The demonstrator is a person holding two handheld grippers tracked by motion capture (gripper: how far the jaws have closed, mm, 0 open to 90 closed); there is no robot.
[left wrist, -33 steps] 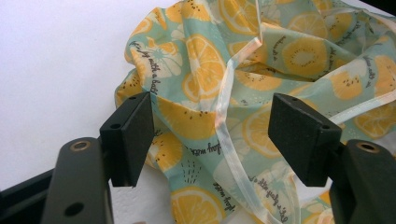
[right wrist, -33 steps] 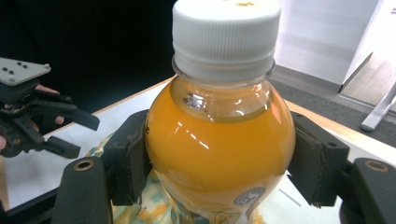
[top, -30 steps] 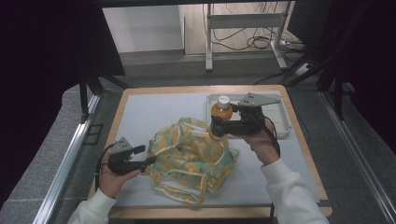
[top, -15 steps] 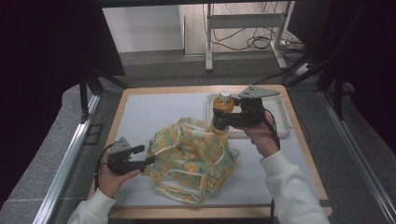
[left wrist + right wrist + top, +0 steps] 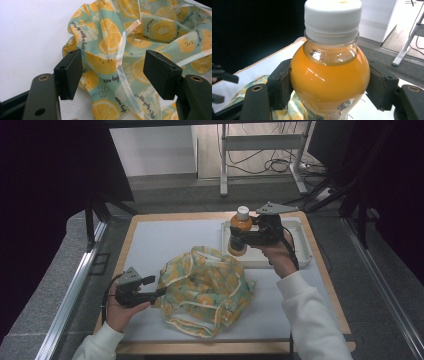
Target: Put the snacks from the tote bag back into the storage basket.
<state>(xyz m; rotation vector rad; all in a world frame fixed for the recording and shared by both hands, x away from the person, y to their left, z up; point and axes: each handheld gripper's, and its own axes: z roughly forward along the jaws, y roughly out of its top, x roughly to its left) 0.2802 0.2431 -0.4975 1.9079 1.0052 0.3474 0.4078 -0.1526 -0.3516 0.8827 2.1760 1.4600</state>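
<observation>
Standing upright between the pads of the right tool (image 5: 239,236), the bottle (image 5: 240,231) is clamped at its shoulder, just under the white cap; in the right gripper view both pads press against its sides (image 5: 329,82). It sits over the near left corner of the white tray (image 5: 300,251), at the far right of the surface (image 5: 150,240); whether its base touches the tray I cannot tell. Its long axis runs straight up, and the right tool grips it from the side, roughly level.

What the next move likely turns on is that the bag (image 5: 205,287) lies toward the person and to the left of the bottle, near but apart, so the bottle would have to travel that way. The left tool (image 5: 159,291) is the nearer one to the bag: its jaws stand wide, holding nothing, with the bag's edge and a pale strap (image 5: 122,65) lying between them, untouched.

The bottle is clear plastic, full of orange liquid, with a small label low on its body. The bag is crumpled thin fabric, teal with orange slices.
</observation>
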